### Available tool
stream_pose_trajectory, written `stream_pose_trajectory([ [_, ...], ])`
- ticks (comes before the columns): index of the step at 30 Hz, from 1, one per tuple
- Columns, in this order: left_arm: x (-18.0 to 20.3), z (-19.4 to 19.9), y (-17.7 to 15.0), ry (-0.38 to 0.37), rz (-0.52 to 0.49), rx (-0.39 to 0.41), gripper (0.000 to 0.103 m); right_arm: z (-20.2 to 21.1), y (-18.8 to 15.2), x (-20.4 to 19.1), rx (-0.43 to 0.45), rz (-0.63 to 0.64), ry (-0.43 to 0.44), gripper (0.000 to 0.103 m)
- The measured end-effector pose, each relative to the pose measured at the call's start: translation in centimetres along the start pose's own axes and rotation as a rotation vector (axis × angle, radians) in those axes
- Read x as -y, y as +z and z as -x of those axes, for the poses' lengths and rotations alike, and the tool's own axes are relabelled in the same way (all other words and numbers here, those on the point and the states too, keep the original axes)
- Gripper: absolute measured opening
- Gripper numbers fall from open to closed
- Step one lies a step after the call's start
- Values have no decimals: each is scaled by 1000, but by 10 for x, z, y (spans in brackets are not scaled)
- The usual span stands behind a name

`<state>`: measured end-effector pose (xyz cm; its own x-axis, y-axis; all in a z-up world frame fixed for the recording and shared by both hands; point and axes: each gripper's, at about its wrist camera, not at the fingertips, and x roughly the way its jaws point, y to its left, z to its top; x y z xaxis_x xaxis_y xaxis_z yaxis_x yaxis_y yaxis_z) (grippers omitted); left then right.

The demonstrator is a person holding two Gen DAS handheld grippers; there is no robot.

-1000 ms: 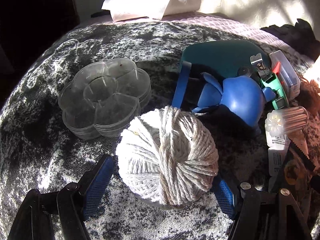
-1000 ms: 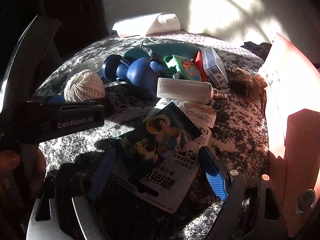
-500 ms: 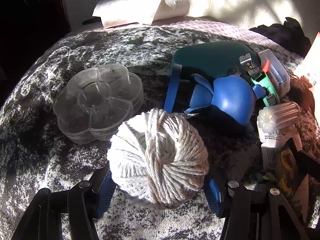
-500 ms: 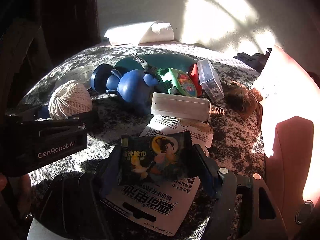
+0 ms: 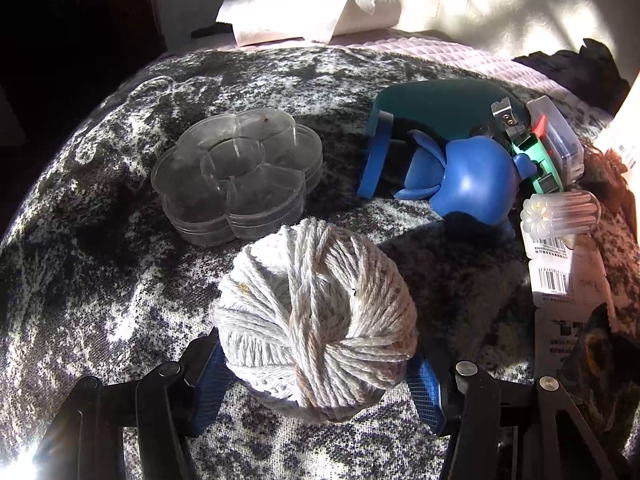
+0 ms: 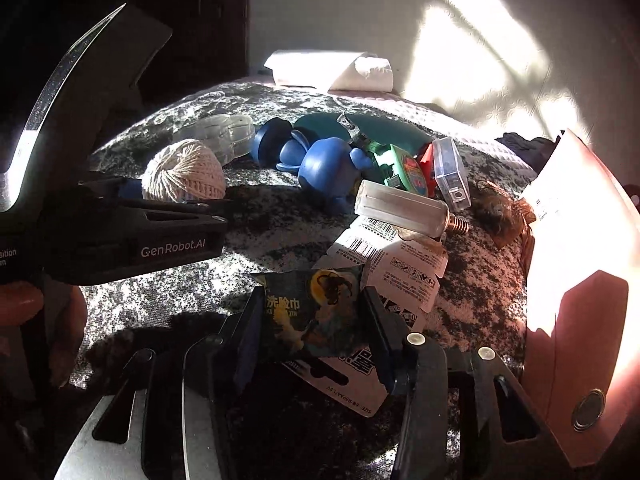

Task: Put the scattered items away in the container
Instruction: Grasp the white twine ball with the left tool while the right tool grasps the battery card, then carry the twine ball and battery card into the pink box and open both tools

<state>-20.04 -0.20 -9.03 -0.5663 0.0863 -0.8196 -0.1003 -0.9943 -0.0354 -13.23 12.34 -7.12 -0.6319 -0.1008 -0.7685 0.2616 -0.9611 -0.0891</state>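
A ball of pale twine [image 5: 316, 320] sits between the blue pads of my left gripper [image 5: 320, 376], which is shut on it just above the mottled grey blanket [image 5: 100, 280]. In the right wrist view the same ball [image 6: 182, 176] shows at the left. My right gripper [image 6: 314, 332] has its jaws closing. A dark printed packet [image 6: 316, 300] is pinched and crumpled between its pads, over a white battery card [image 6: 392, 268]. A pink box [image 6: 580, 280] with a snap button stands open at the right edge.
Behind the ball lie a clear flower-shaped case [image 5: 236, 176], a blue toy figure [image 5: 472, 180] and a teal pouch [image 5: 440, 100]. A green tape measure [image 6: 404, 168], a small clear case [image 6: 452, 168], a clear tube-shaped bulb [image 6: 404, 208] and a brown tuft [image 6: 500, 212] lie further right. A paper roll [image 5: 312, 12] lies by the wall.
My left jaws closed onto the twine ball, which has risen a little. My right jaws narrowed around the dark packet, crumpling it and lifting it off the white card.
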Motion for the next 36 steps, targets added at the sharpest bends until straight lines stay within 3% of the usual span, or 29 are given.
stream_pose_trajectory([
  [9, -20, 41, -25, 60, -7, 20, 64, 46, 3, -29, 61, 50, 21, 49],
  [21, -31, 138, -46, 101, 30, 116, 64, 131, -5, -64, 174, 97, 52, 49],
  [28, -8, 194, -47, 93, 14, 198, 64, 184, -20, -62, 236, 100, 32, 49],
  [36, 49, 239, -49, 42, -64, 265, 64, 252, -39, -25, 321, 36, -42, 49],
])
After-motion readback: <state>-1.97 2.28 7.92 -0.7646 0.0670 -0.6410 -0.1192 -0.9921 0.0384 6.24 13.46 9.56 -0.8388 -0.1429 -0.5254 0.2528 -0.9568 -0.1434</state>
